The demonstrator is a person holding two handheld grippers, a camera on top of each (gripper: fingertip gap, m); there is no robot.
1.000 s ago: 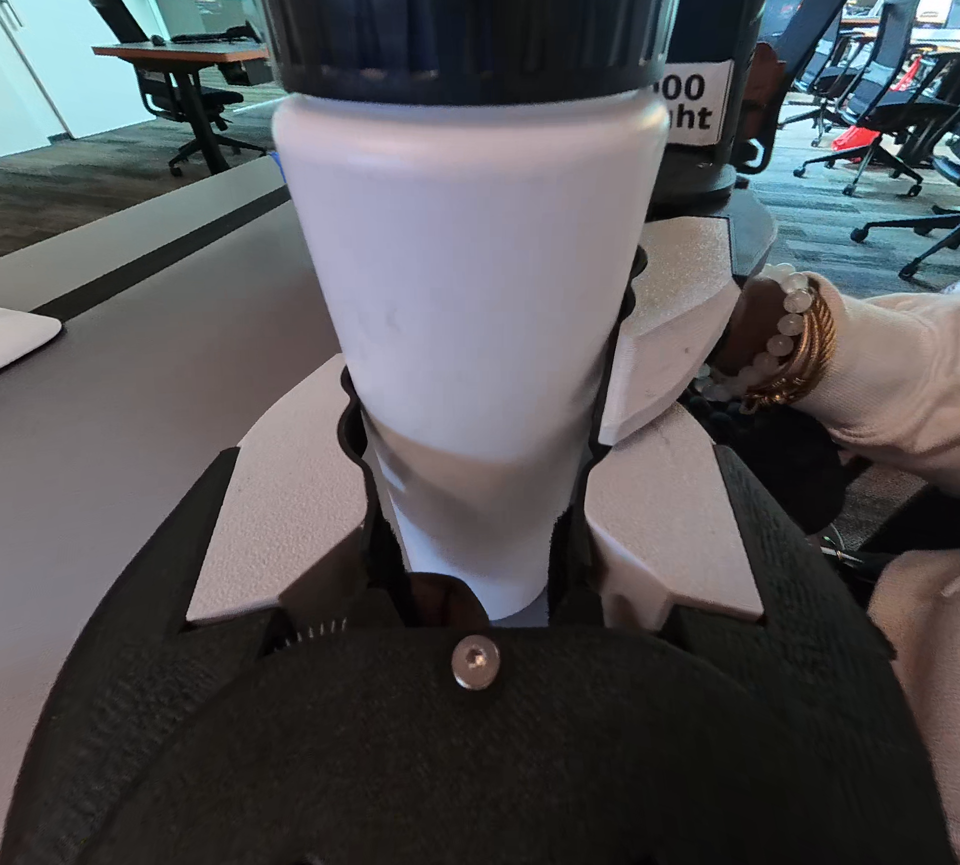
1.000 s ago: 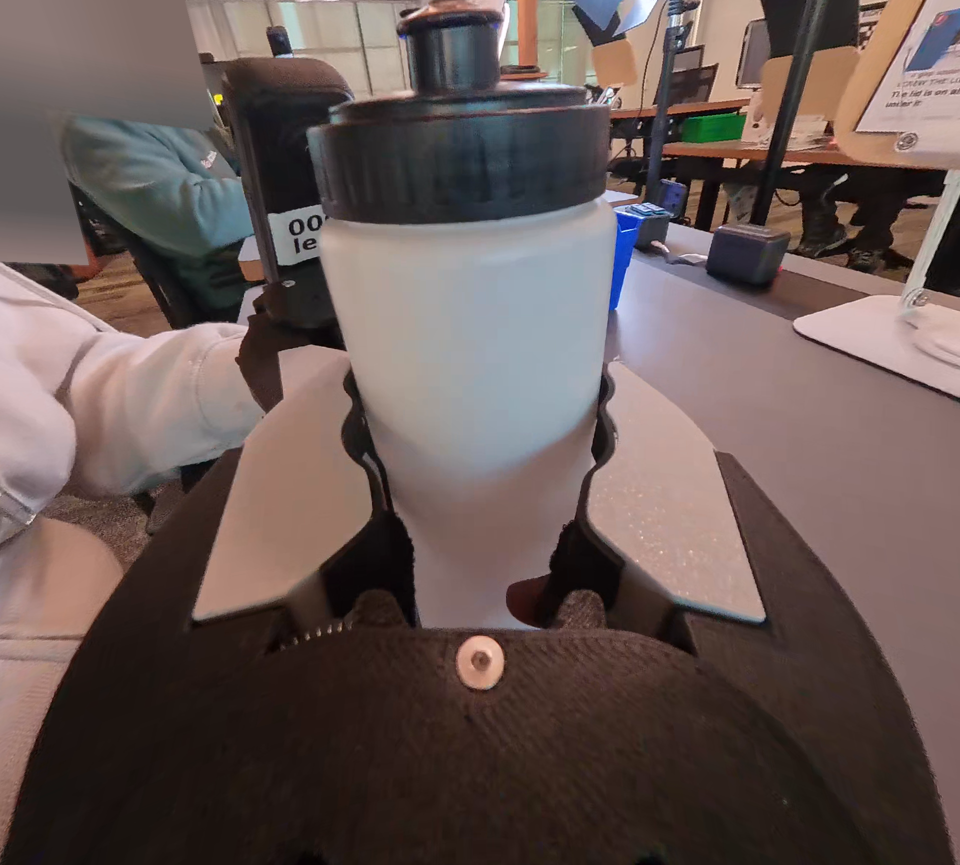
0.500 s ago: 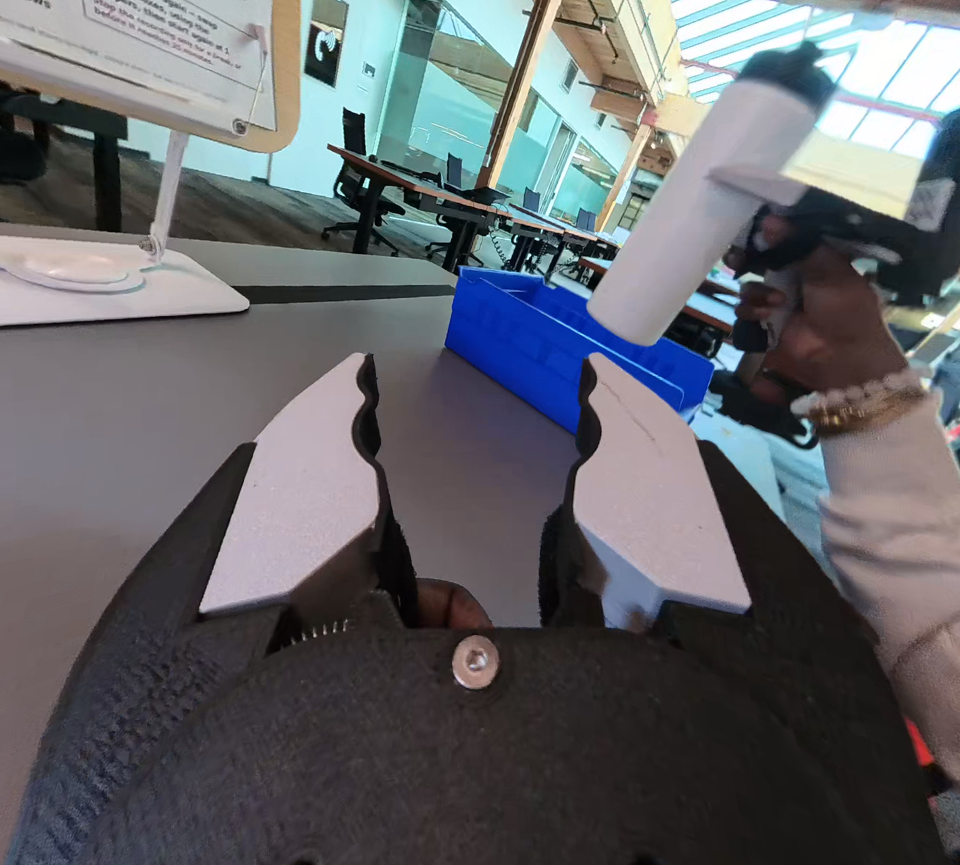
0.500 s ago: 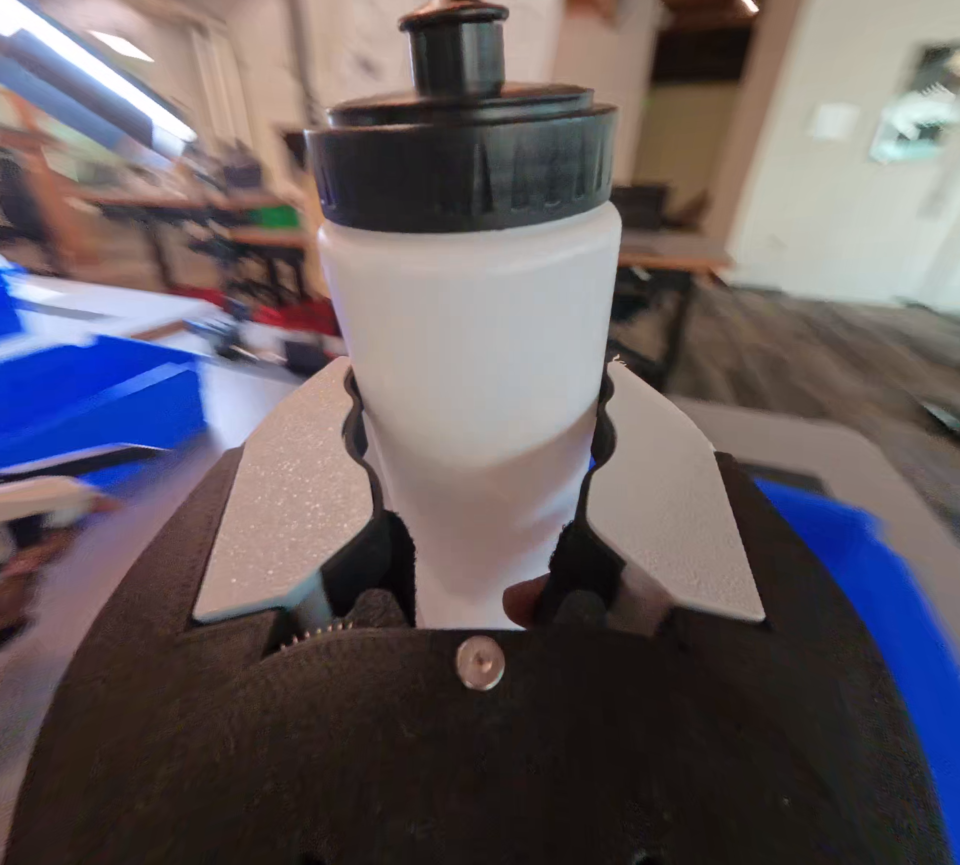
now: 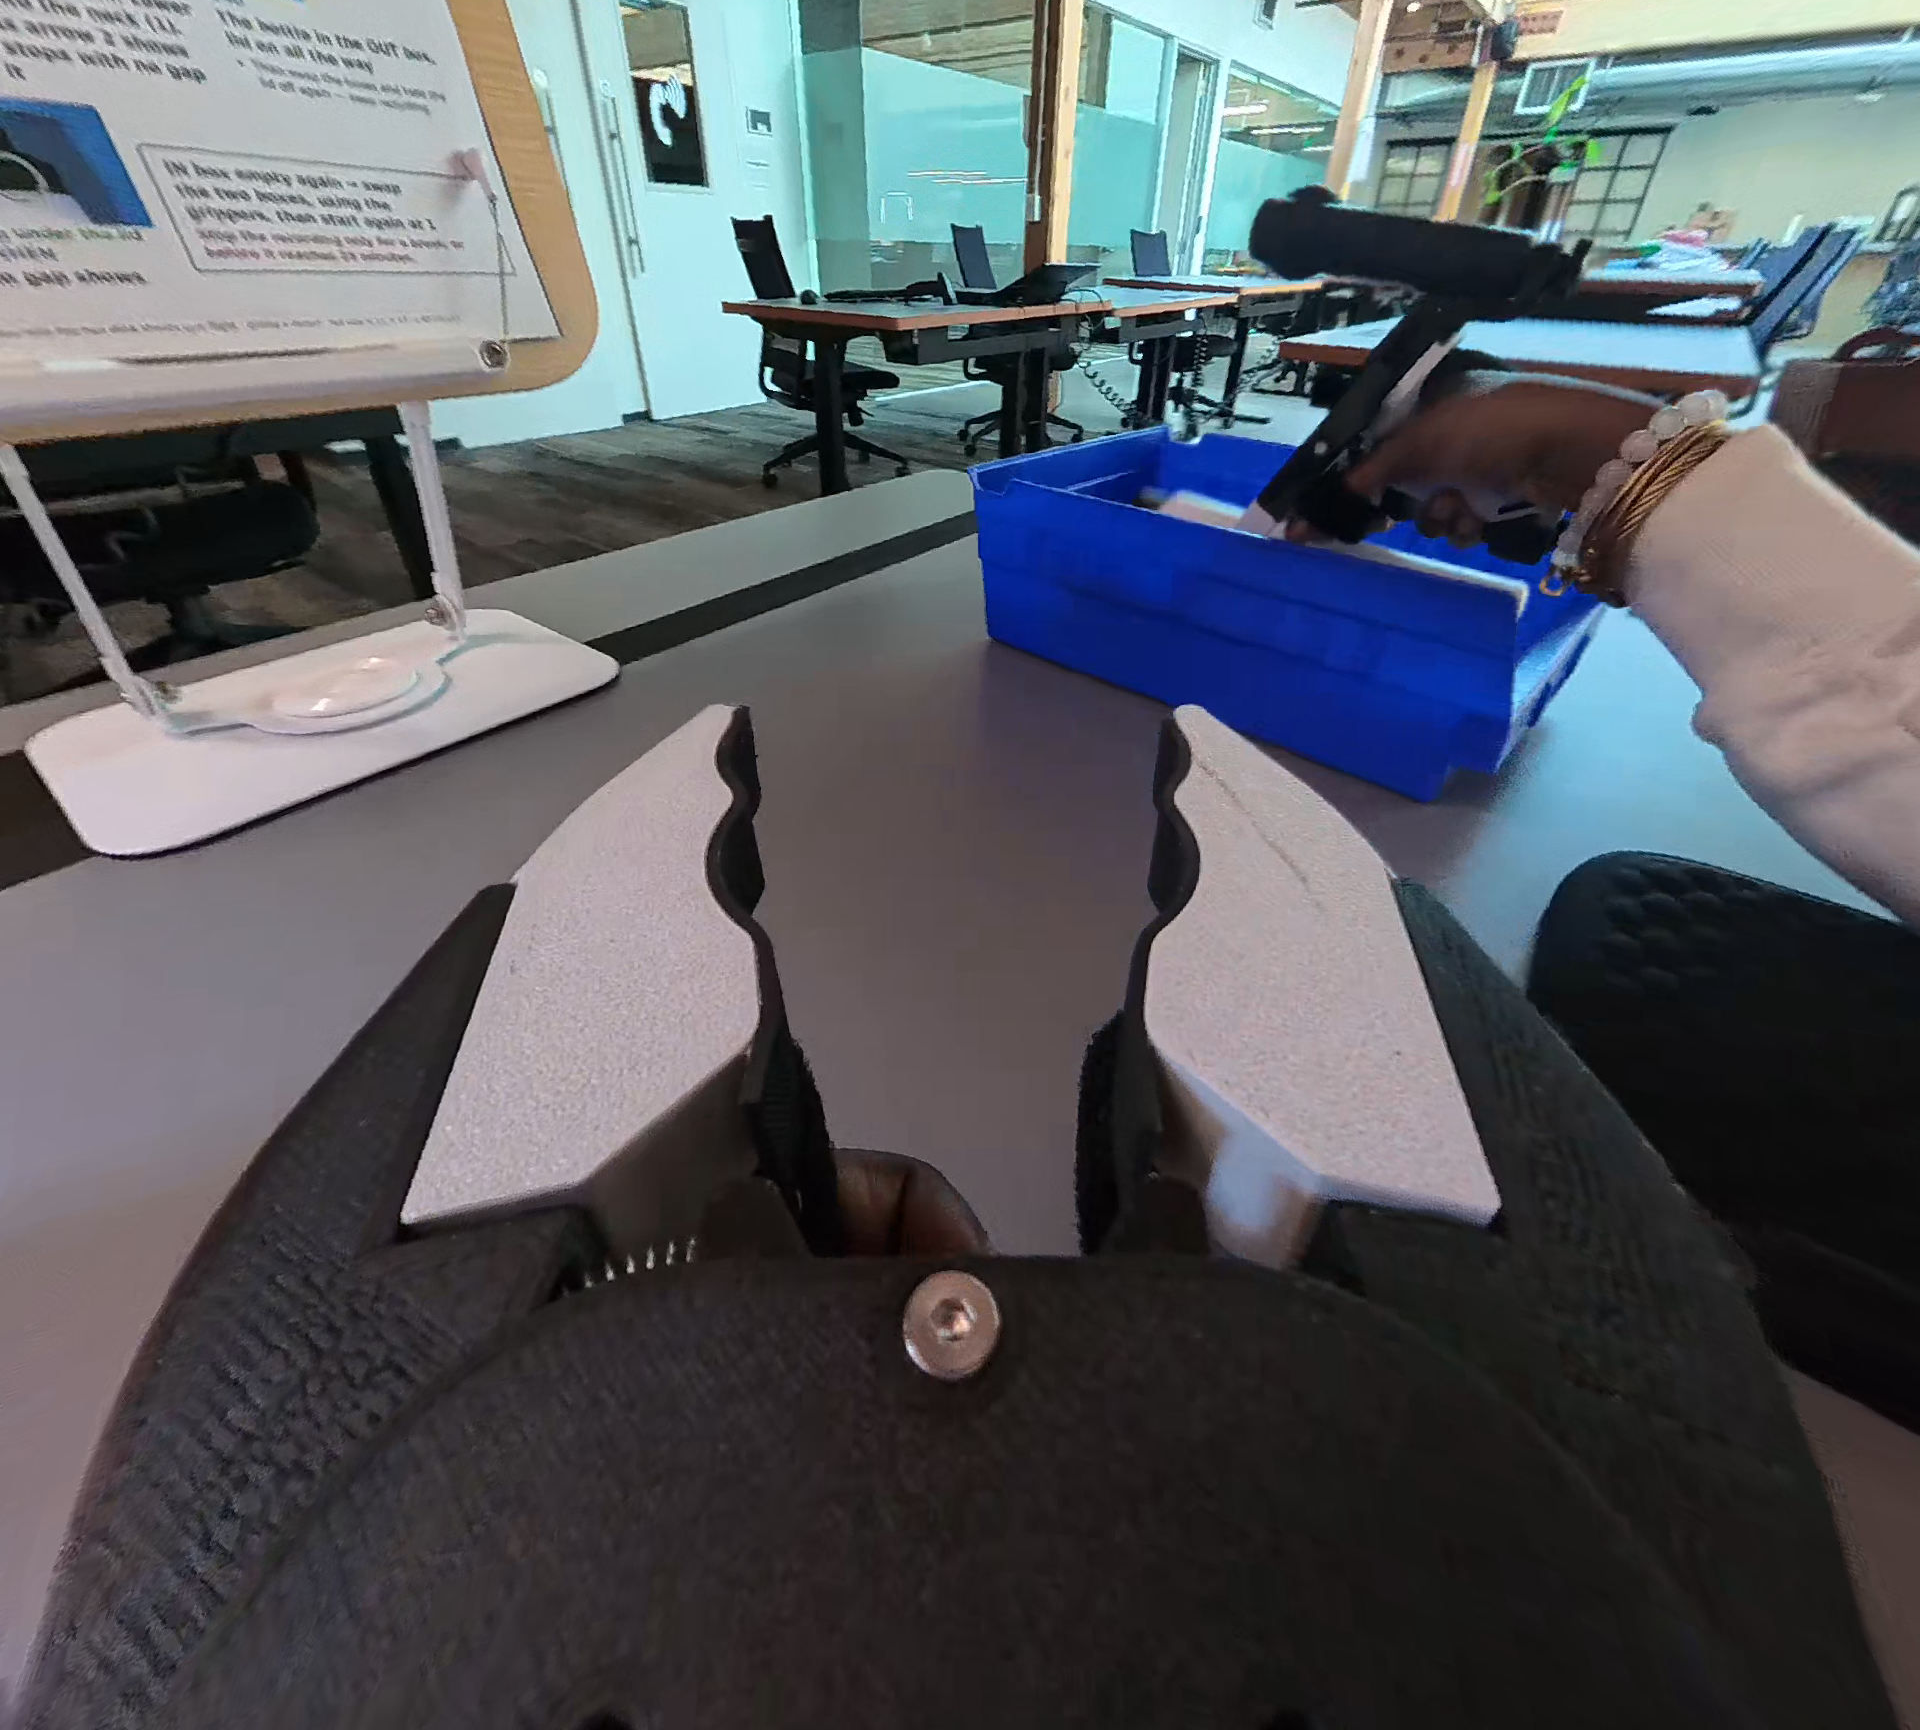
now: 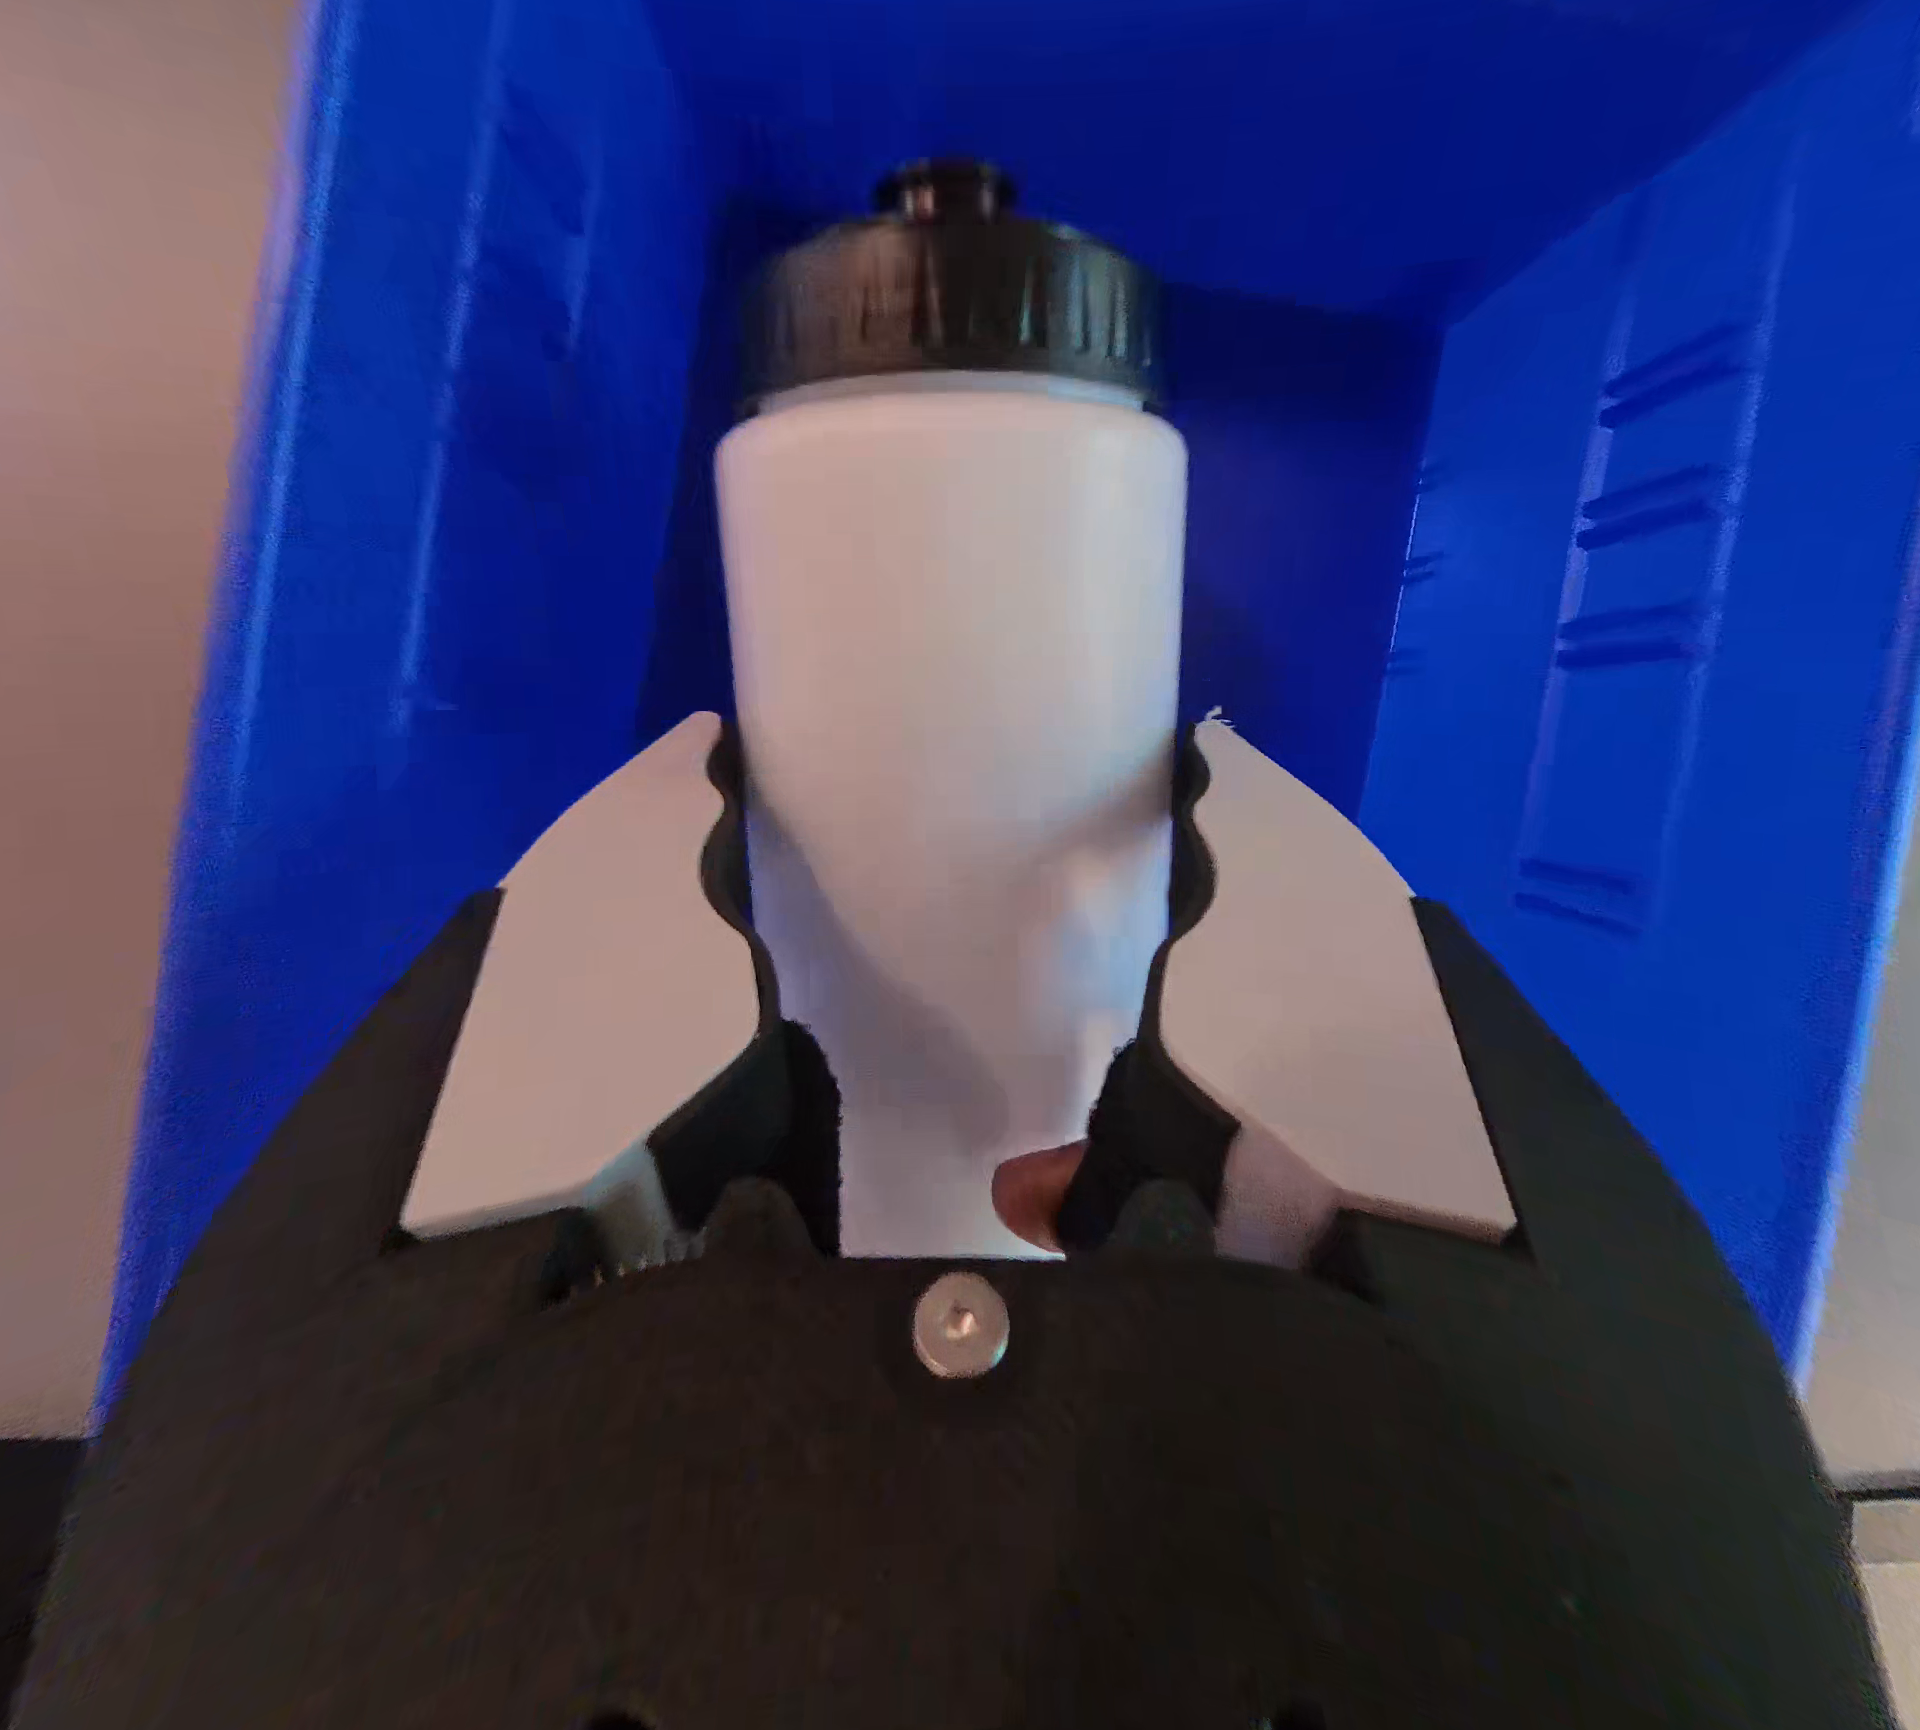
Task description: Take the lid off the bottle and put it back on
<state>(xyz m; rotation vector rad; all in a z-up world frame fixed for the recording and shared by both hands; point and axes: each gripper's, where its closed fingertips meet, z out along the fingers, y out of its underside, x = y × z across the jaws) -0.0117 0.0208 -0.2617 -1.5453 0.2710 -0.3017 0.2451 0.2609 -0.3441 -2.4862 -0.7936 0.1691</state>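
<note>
Left wrist view: the left gripper point(image 5: 951, 807) has let go of the bottle and hangs released, empty, over the counter point(image 5: 935, 807).

Right wrist view: the right gripper point(image 6: 956, 745), now lowered into the blue bin point(image 6: 1621, 537), grasps the bottle point(image 6: 951, 641), lid point(image 6: 948, 319) back on; the task looks nearly finished.

Left gripper point(image 5: 951, 807) jaws apart, empty, over grey table point(image 5: 935, 641); blue bin point(image 5: 1247, 631) beyond.
</note>
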